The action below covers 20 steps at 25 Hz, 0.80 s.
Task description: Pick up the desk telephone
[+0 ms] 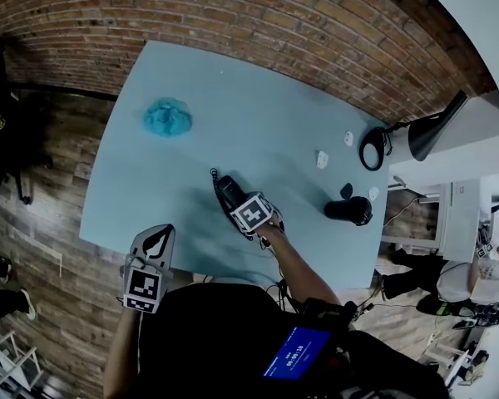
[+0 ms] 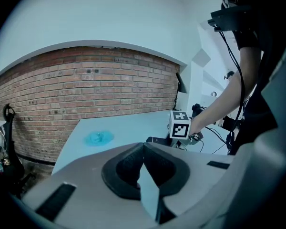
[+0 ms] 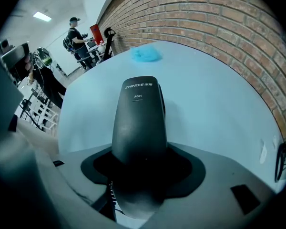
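Reaching toward 11 o'clock over the near edge of the pale blue table (image 1: 316, 106), my right forearm tips the right gripper (image 1: 239, 206) steeply down. Its jaws stand wide and are closed on the near end of the desk telephone (image 3: 138, 123). That black telephone lies on the table, its far end pointing to 11 o'clock in the head view. On its back I read "CHINOE", with "A061" just below. My left gripper (image 1: 155, 243) hangs at 7 o'clock from the telephone, off the table's near edge, tilted gently down, jaws pressed together on nothing. A crumpled blue cloth (image 1: 167, 117) sits well apart at 11 o'clock.
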Each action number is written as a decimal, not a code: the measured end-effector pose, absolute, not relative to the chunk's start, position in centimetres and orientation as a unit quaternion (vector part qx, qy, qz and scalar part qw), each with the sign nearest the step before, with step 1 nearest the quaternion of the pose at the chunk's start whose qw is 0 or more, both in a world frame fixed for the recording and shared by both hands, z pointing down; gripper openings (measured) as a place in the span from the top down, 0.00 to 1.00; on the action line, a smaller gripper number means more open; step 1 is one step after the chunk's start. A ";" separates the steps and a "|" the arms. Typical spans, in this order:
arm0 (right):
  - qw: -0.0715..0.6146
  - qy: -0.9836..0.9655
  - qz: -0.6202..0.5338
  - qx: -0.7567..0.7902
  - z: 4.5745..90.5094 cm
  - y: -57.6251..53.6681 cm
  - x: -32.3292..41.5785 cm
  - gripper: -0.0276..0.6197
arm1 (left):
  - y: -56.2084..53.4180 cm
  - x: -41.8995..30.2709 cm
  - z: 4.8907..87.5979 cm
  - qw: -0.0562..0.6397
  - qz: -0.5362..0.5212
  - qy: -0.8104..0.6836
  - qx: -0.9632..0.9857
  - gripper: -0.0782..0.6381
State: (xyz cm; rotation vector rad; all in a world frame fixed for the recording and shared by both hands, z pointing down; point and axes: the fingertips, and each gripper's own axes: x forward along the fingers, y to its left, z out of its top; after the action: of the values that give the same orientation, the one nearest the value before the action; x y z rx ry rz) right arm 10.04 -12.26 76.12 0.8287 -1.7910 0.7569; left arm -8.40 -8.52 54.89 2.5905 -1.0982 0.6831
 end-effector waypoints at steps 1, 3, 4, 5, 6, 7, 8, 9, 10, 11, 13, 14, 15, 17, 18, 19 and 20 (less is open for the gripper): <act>0.492 -0.739 0.311 0.340 75.9 -12.2 9.9 0.54 | -8.5 -8.4 54.9 0.122 0.235 -0.375 0.889 0.86; 0.493 -0.740 0.310 0.336 75.2 -12.1 9.8 0.54 | -8.5 -8.2 55.0 0.123 0.234 -0.372 0.890 0.86; 0.493 -0.741 0.307 0.337 74.9 -12.2 9.7 0.54 | -8.5 -8.0 55.1 0.124 0.233 -0.370 0.891 0.86; 0.491 -0.742 0.304 0.339 74.5 -12.4 9.7 0.54 | -8.5 -7.9 55.2 0.124 0.233 -0.367 0.892 0.86; 0.489 -0.744 0.301 0.342 74.0 -12.6 9.7 0.54 | -8.6 -7.7 55.2 0.124 0.232 -0.365 0.893 0.86; 0.487 -0.746 0.301 0.341 73.7 -12.6 9.6 0.54 | -8.6 -7.5 55.3 0.123 0.232 -0.362 0.894 0.86; 0.485 -0.748 0.300 0.340 73.5 -12.6 9.5 0.54 | -8.6 -7.4 55.3 0.123 0.233 -0.359 0.895 0.86; 0.486 -0.750 0.297 0.337 73.2 -12.6 9.4 0.54 | -8.6 -7.3 55.4 0.123 0.233 -0.357 0.896 0.86; 0.489 -0.752 0.292 0.333 72.9 -12.5 9.3 0.54 | -8.5 -7.2 55.4 0.123 0.233 -0.355 0.897 0.86; 0.491 -0.754 0.289 0.328 72.7 -12.4 9.2 0.54 | -8.5 -7.1 55.4 0.123 0.233 -0.354 0.898 0.86; 0.493 -0.758 0.286 0.318 72.1 -12.1 8.9 0.54 | -8.6 -6.9 55.5 0.124 0.233 -0.351 0.899 0.86; 0.491 -0.759 0.287 0.316 71.7 -12.1 8.8 0.54 | -8.7 -6.9 55.5 0.125 0.233 -0.349 0.899 0.86; 0.490 -0.761 0.287 0.315 71.3 -12.1 8.7 0.54 | -8.7 -6.8 55.6 0.125 0.233 -0.347 0.900 0.86; 0.488 -0.762 0.284 0.316 70.6 -12.3 8.8 0.54 | -8.9 -6.6 55.6 0.127 0.231 -0.344 0.901 0.86; 0.487 -0.764 0.281 0.317 70.2 -12.4 8.8 0.54 | -9.0 -6.6 55.7 0.129 0.230 -0.342 0.902 0.86; 0.485 -0.766 0.278 0.317 69.6 -12.5 8.6 0.54 | -9.1 -6.6 55.8 0.131 0.229 -0.340 0.902 0.86; 0.483 -0.769 0.275 0.316 69.0 -12.6 8.4 0.54 | -9.2 -6.6 55.8 0.133 0.228 -0.340 0.903 0.86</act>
State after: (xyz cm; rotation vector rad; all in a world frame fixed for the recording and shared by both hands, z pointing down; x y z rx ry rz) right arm 8.41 -12.61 69.04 0.7701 -1.8731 0.6697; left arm -6.59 -9.21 55.81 2.6184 -0.9849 0.6612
